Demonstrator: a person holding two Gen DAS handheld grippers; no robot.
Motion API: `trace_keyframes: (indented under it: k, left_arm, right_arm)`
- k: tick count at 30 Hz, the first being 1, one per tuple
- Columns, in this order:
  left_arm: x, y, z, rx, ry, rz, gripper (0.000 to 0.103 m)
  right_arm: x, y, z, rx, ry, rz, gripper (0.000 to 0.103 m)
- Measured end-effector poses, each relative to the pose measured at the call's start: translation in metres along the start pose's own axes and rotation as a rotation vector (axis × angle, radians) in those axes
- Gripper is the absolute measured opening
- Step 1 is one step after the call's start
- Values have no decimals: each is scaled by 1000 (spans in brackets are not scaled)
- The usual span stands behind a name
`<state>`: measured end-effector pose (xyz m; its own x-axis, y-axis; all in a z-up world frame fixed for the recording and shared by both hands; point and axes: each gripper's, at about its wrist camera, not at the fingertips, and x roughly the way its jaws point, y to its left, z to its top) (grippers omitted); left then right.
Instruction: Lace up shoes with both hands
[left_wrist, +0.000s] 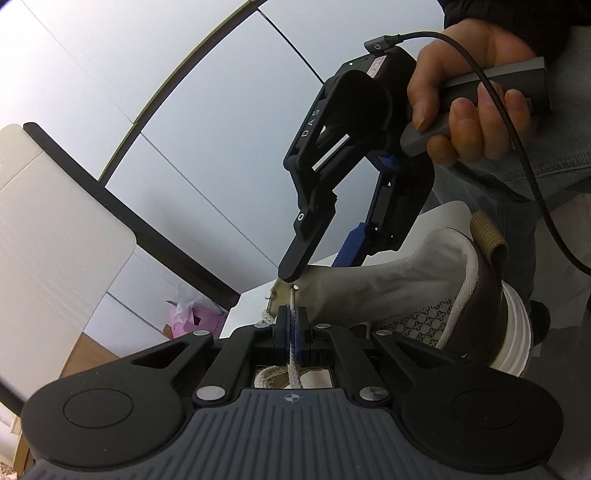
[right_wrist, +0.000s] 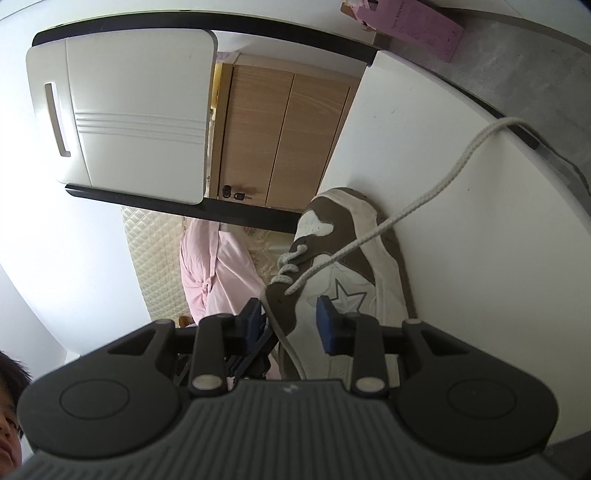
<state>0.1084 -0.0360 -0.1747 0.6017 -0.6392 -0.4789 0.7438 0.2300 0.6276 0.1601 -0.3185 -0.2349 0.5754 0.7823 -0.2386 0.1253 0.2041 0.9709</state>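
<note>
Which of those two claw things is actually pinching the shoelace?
The left gripper: its blue pads are shut on the white lace. The right gripper is open, its fingers spread either side of the shoe, holding nothing.

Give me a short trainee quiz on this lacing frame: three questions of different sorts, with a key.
1. True or false: the left gripper is shut on the lace.
2. Which one is open? A the left gripper; B the right gripper.
3. Fill in: the shoe rests on a white ____.

Key: 1 true; 2 B; 3 table.
</note>
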Motion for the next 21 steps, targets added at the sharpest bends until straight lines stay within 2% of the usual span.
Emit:
trace_keyframes:
  k: [4,8,14,15,18,21]
  left_arm:
    - [1,-1,1,-1,2,-4,3]
    - [4,-2,2,5,7,1,3]
    - [5,-2,2,-5,15,4,3]
    - [5,-2,2,-6,15,6,3]
    - [4,-3,3,-11,18,12,3]
    - [3,-3,3,-10,18,16,3]
  right_arm:
    - [0,1,1,-9,0,-7,34]
    - [-1,7,-1,-66,-9,-52,37]
    - [-2,16,-2,-153,-24,-120,36]
    - [-2,17,-3,-167,-26,-132,36]
    - [-2,21,-4,-211,-33,-166,21]
    - [-2,33,-8,-314,-42,-215,16]
